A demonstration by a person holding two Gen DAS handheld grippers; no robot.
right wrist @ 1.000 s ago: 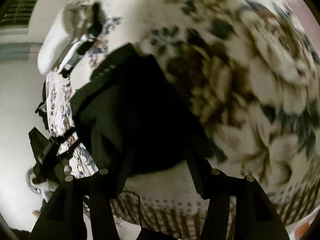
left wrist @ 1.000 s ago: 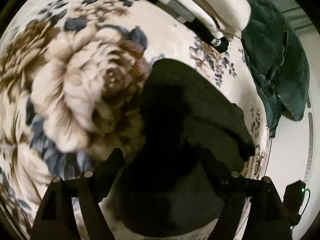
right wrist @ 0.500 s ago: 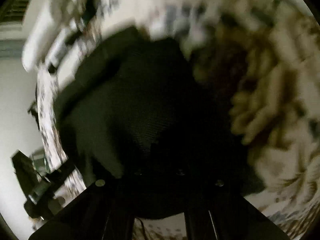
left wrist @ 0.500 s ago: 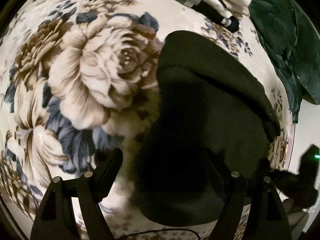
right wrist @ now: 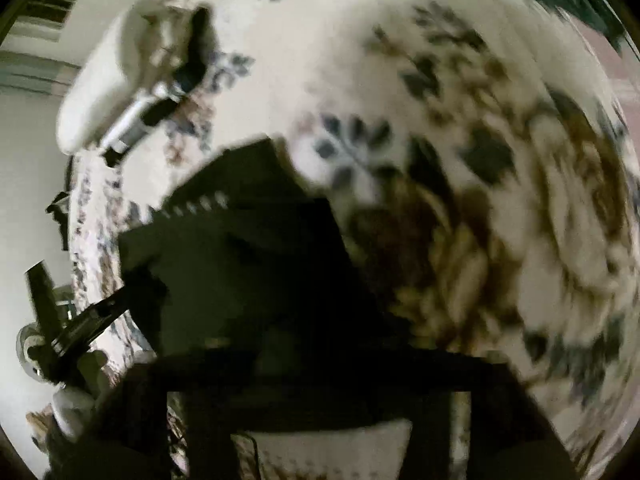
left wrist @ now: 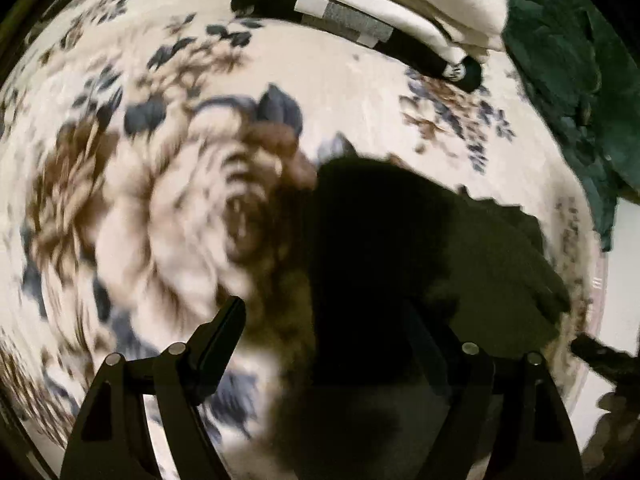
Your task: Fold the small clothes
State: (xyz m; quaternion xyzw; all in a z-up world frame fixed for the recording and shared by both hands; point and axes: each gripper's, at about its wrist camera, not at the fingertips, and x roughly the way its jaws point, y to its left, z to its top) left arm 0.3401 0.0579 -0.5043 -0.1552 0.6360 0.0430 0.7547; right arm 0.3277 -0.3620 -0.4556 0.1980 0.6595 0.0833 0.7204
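A small black garment (left wrist: 400,260) lies folded on a floral bedspread (left wrist: 160,200). My left gripper (left wrist: 324,320) hangs open over the garment's left edge. Its left finger is above the bedspread and its right finger is dark against the cloth. In the right wrist view the same black garment (right wrist: 240,280) fills the lower left. My right gripper (right wrist: 320,380) is opening, its fingers stand apart, and a dark band of the cloth lies across their tips. The view is blurred, and I see no pad pressing on the cloth.
A stack of folded white and black clothes (left wrist: 380,12) sits at the far side of the bedspread, and shows as folded clothes (right wrist: 132,100) at upper left. A dark green blanket (left wrist: 560,80) lies to the right. The bed's edge runs close beside the garment.
The right gripper was shut on the black garment half a second ago; its fingers now stand apart. Both views have swung sideways over the garment and are blurred.
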